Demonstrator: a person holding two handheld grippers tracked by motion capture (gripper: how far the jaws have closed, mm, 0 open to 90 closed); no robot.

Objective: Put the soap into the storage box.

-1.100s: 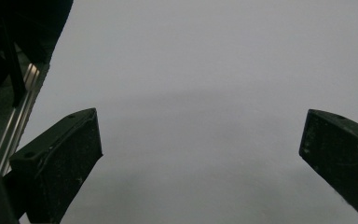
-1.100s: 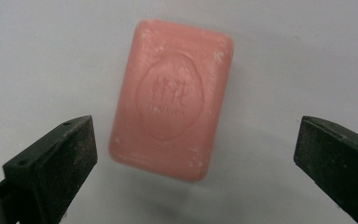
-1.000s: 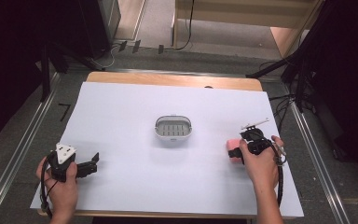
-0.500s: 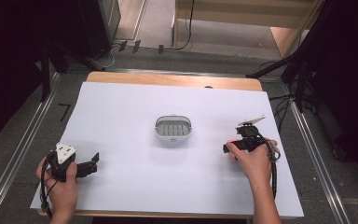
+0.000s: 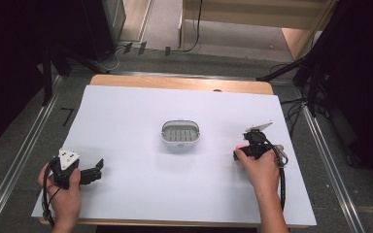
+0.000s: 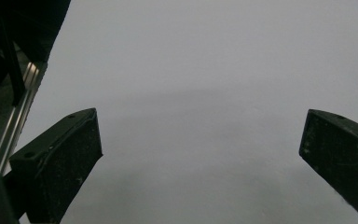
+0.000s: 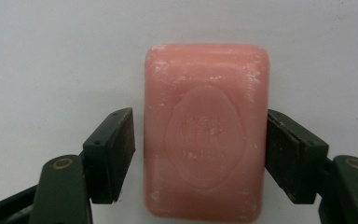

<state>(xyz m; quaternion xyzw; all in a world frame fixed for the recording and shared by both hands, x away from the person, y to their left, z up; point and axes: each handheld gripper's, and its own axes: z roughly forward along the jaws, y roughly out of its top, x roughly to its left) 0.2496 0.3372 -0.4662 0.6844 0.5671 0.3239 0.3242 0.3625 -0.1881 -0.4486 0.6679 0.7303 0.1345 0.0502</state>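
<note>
Resting at the near left of the white table (image 5: 141, 121): left gripper (image 5: 93, 171), jaws standing wide apart over bare surface, nothing between them. Sitting at mid-table: small grey soap dish (image 5: 180, 133), well apart from both grippers. Lying flat on the table at the right, under the right hand: pink soap bar (image 7: 206, 130). Closing in on it just now: right gripper (image 7: 200, 156), pads meeting the bar's long sides, clamping it.
</note>
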